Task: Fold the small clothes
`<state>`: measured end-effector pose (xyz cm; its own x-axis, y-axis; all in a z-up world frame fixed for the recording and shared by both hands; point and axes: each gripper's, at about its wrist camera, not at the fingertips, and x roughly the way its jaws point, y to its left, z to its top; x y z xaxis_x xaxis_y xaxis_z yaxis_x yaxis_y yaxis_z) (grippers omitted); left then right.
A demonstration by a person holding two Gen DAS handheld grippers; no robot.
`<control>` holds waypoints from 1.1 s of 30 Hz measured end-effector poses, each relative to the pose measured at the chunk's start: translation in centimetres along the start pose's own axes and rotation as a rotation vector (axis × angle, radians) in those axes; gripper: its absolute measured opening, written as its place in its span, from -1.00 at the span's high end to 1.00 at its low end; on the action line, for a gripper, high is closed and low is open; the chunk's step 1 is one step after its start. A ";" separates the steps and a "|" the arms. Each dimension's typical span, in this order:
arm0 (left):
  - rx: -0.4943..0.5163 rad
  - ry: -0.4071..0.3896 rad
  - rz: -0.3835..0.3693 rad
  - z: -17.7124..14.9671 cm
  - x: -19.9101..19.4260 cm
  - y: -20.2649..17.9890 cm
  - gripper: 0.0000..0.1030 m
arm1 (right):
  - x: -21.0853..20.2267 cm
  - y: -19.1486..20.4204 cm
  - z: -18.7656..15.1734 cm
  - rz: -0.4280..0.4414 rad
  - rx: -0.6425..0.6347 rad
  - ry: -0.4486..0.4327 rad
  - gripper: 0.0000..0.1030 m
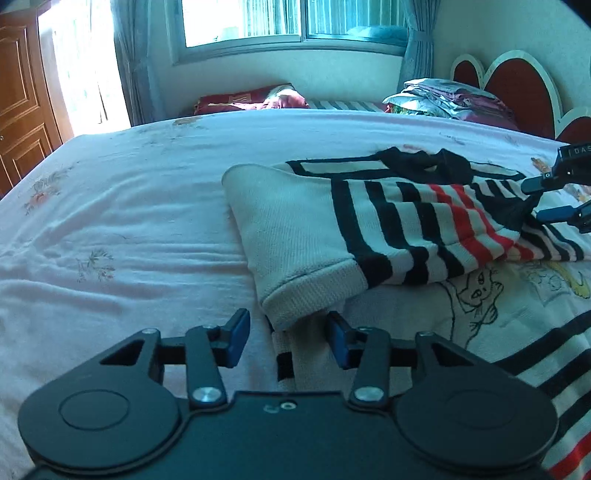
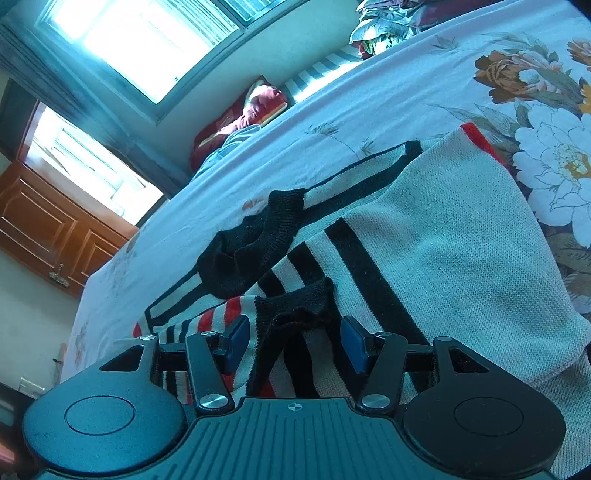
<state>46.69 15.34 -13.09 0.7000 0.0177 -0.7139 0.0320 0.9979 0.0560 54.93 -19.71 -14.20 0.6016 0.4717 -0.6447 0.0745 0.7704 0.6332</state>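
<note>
Sweater (image 1: 369,221), knitted in cream with black and red stripes, is laid partly folded on the bed (image 1: 129,221), toward its right half in the left wrist view. A pale floral sheet is spread over the bed, and a cartoon-printed cloth (image 1: 480,291) is seen under the near edge of the sweater. A window (image 1: 288,22) with curtains is set in the far wall, and a wooden door (image 1: 22,103) is seen at the left. A red headboard (image 1: 524,88) is seen beyond the bed, with a pile of folded bedding (image 1: 450,98) before it. One sleeve (image 1: 295,251) is folded across the body, its ribbed cuff lying just ahead of the left gripper (image 1: 286,338). The left fingers are parted and nothing is pressed by them; a striped strip of knit lies between them. The right gripper (image 2: 291,341) is held at the black collar (image 2: 295,306), a fold of which sits between its fingers. The pads stand clear of the fold on both sides, so nothing is clamped.
</note>
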 end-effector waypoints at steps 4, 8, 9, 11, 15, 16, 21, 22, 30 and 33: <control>-0.058 0.020 -0.025 0.9 1.6 1.2 0.43 | 0.8 0.7 0.5 -0.048 -0.071 0.035 0.74; -0.068 0.027 -0.067 0.4 1.8 2.3 0.53 | -1.6 2.1 0.8 -0.032 -0.185 -0.026 0.91; -0.076 0.030 -0.076 0.4 1.8 2.6 0.56 | -2.8 2.5 0.9 -0.023 -0.205 -0.065 0.92; -0.073 0.034 -0.091 0.3 1.9 2.8 0.58 | -5.2 2.9 0.3 -0.033 -0.274 -0.136 0.92; -0.026 0.041 -0.086 0.3 1.8 2.3 0.59 | -2.8 -0.3 -1.9 -0.177 -0.303 -0.030 0.92; -0.024 0.043 -0.088 0.3 1.8 2.4 0.59 | -2.5 -1.3 -2.2 -0.163 -0.248 -0.030 0.92; -0.013 0.053 -0.098 0.4 1.9 2.5 0.59 | -2.9 -3.4 -3.0 -0.114 -0.135 -0.038 0.91; -0.015 0.055 -0.101 0.4 1.9 2.6 0.59 | -3.0 -3.5 -2.9 -0.109 -0.128 -0.040 0.91; -0.036 0.055 -0.125 0.5 2.0 3.0 0.59 | -2.4 -2.9 -2.6 -0.110 -0.154 -0.023 0.93; -0.048 0.057 -0.135 0.5 2.1 3.2 0.60 | -3.8 -1.8 -2.9 -0.112 -0.212 -0.060 0.94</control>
<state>48.63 18.56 -14.02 0.6499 -0.1149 -0.7513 0.0878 0.9932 -0.0760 50.15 -21.65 -14.12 0.6458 0.3568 -0.6750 -0.0216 0.8923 0.4510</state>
